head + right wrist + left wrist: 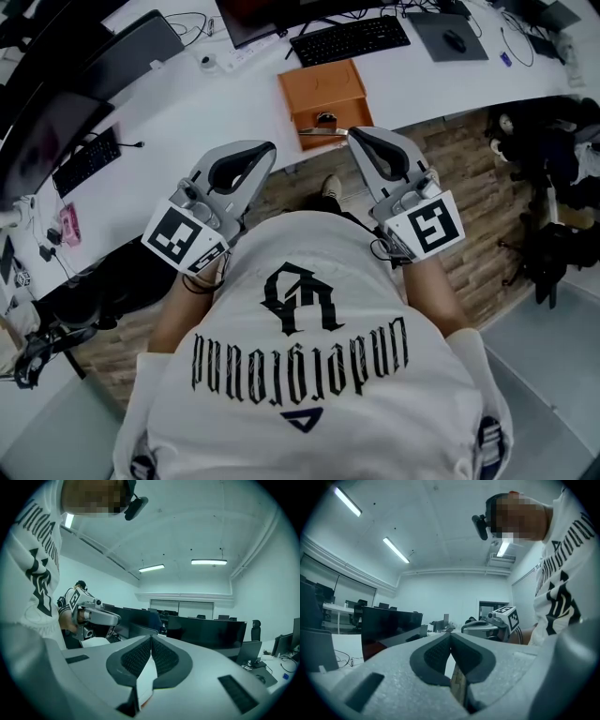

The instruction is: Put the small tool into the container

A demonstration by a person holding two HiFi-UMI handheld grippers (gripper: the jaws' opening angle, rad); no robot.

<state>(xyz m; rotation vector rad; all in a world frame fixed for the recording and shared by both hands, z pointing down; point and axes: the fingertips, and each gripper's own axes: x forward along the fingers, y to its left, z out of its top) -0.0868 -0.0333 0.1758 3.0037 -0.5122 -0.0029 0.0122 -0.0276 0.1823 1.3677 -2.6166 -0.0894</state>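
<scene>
Dark item in orange container too small to identify (head view).

White curved tabletop from 9 to 2 o'clock, keyboard at 12; wood-plank floor at 3; white walls, ceiling strip lights overhead, dark monitors

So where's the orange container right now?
Head view, upper centre: the orange container sits at the near edge of the white desk, in front of the black keyboard.
</scene>
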